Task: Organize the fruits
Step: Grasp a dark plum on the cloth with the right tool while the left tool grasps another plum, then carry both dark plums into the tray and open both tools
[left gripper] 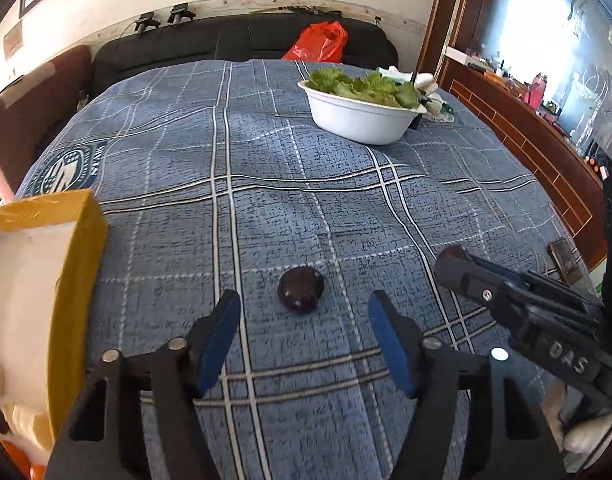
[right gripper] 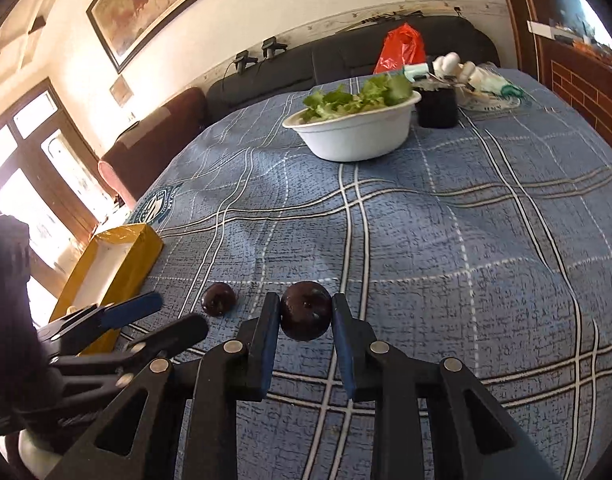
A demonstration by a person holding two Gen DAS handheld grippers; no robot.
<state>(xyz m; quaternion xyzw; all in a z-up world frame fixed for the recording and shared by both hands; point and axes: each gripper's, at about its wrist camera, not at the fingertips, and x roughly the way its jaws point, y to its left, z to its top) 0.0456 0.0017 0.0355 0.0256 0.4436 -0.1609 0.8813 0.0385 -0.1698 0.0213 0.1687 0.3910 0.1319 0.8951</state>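
A dark plum [right gripper: 306, 311] sits between the blue pads of my right gripper [right gripper: 306, 302], which is shut on it close to the blue plaid cloth. To its left a second dark plum [right gripper: 219, 299] lies loose on the cloth. In the left wrist view that loose plum [left gripper: 301, 289] lies just ahead of the fingertips of my left gripper [left gripper: 304, 300], centred on the gap. The left jaws stand open and the pads do not touch it. My right gripper [left gripper: 458, 268] shows side-on at the right there, its plum hidden. My left gripper [right gripper: 172, 314] is also in the right wrist view.
A yellow box [left gripper: 82, 232] with a white inside stands at the table's left edge, also seen as the yellow box [right gripper: 122, 256]. A white bowl [left gripper: 362, 120] of lettuce stands at the far right beside a black cup [right gripper: 437, 106]. A red bag [left gripper: 320, 42] lies on the sofa behind.
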